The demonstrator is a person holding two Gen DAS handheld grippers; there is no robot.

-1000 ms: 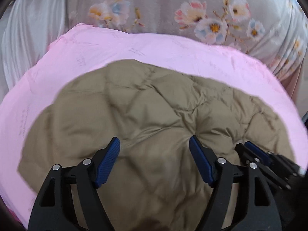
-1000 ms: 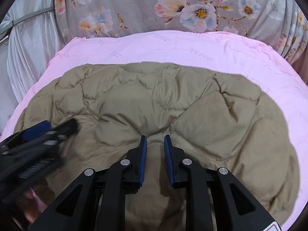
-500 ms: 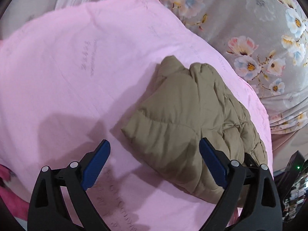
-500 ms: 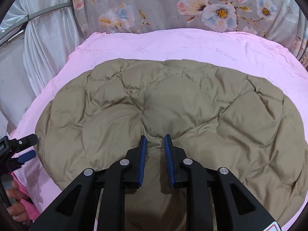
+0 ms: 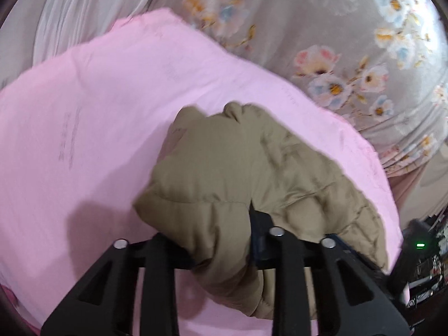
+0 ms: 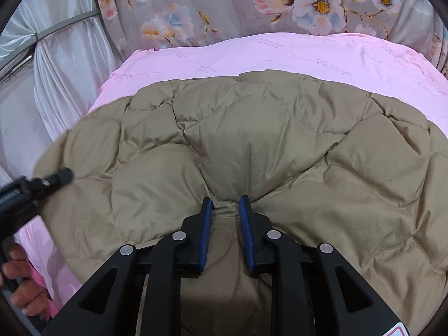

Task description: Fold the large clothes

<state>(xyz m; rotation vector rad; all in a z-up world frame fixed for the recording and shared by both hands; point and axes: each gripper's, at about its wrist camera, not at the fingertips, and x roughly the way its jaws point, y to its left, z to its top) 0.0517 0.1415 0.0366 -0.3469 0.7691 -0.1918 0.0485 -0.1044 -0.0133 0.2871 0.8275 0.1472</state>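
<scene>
Khaki quilted jacket (image 6: 252, 145) between both grippers

Left hand-held gripper (image 5: 221, 240): black arms are angling downward, and its jaws have just been closing, now pinching a puffy fold of the khaki quilted jacket (image 5: 252, 168) between them; the pads are hiding in the fabric. In the right wrist view this tool is appearing blurred at the left edge, with the person's left hand (image 6: 25, 285) wrapping around its handle, fingers curling. Right hand-held gripper (image 6: 225, 212): it is also pointing downward, its blue pads (image 6: 206, 232) standing narrowly apart and clamping a ridge of the same jacket, which is bunching between them.
</scene>
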